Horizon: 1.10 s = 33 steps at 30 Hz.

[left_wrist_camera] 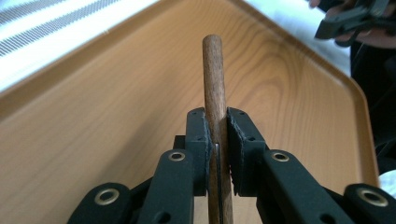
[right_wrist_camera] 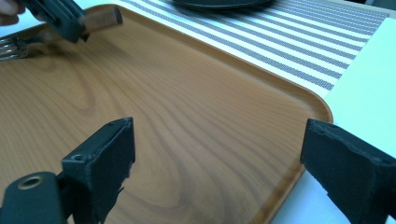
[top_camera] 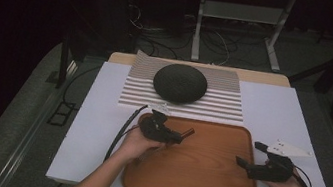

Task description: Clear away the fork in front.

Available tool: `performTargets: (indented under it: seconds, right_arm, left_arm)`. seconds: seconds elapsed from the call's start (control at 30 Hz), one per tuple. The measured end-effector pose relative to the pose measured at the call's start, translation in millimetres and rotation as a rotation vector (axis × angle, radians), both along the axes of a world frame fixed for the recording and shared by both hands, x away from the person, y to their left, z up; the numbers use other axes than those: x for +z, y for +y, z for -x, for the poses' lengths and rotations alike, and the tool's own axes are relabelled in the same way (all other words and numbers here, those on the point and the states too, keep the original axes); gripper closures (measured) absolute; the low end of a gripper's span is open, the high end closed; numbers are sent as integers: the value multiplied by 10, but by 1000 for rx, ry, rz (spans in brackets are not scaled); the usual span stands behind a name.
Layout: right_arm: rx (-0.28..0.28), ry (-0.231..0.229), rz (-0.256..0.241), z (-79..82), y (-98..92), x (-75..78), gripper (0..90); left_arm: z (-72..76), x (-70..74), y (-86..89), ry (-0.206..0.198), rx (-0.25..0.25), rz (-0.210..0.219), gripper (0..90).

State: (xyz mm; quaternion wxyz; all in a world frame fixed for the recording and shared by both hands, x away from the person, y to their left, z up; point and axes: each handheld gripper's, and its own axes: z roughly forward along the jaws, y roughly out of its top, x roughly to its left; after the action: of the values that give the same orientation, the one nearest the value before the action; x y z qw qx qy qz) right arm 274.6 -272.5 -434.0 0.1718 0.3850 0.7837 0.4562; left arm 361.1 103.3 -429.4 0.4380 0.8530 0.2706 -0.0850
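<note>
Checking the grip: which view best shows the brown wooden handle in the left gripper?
The left gripper view: the brown wooden handle fills the centre, clamped between the jaws. The high view shows a small tip; the right gripper view shows its end.

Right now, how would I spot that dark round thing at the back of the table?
Start at the big wooden tray nearest the person. Just beyond its far edge lies a striped mat, and on that mat sits the dark domed object. It is the one round, matte black shape there, apart from both claws.
</note>
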Motion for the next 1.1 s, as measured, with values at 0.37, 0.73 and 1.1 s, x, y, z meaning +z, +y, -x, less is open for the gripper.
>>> performTargets:
  seconds: [0.37, 0.73, 1.1]
  right_arm:
    - [-1, -1, 1, -1, -5, 0, 105]
    - [-4, -4, 3, -4, -20, 3, 107]
    - [-3, -3, 4, 0, -18, 3, 109]
  left_arm:
    - [-14, -89, -59, 15, -12, -66, 773]
    - [42, 137, 19, -74, 21, -32, 826]
    - [165, 25, -395, -130, -119, -219, 896]
